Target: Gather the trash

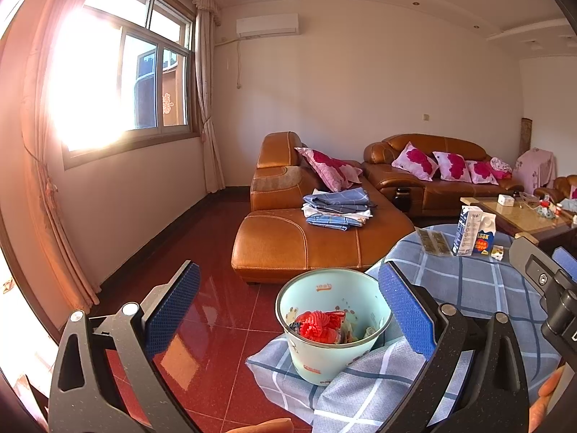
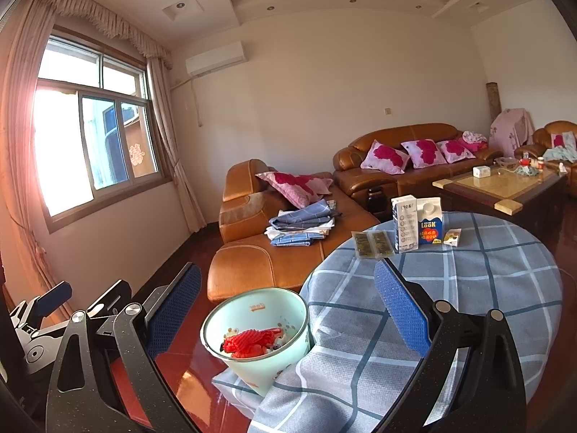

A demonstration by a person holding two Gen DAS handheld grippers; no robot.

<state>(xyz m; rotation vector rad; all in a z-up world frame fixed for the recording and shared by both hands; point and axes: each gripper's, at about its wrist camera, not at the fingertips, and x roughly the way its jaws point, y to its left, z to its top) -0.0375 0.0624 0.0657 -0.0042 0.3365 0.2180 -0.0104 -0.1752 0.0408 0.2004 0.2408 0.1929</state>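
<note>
Red glossy floor tiles [image 1: 216, 238] and cream walls frame a living room with a round tabletop [image 2: 468, 288] covered in a blue-grey plaid cloth. All positions below are referenced to this tabletop. At its near-left edge stands a pale mint trash bin [image 2: 258, 339], partly wrapped at the base by the hanging cloth; red crumpled trash [image 2: 252, 341] lies inside the bin with other scraps. On the far side of the tabletop stand a white carton [image 2: 405, 223] and, touching it on the right, a blue-and-white carton [image 2: 430, 225]. Just right of these lies a small yellow-and-white box [image 2: 452, 237]; just left of them lie two flat dark packets [image 2: 371, 244] side by side. Beyond the tabletop to the left, folded blue cloths [image 2: 303, 225] rest on an orange leather sofa [image 2: 259, 263]. Left claw [image 1: 288, 310]: fingers spread wide, nothing between the blue pads, positioned above the bin at the tabletop's near-left edge. Right claw [image 2: 288, 306]: fingers likewise spread wide and empty, raised over the tabletop's near edge, with the bin visible between its pads.
</note>
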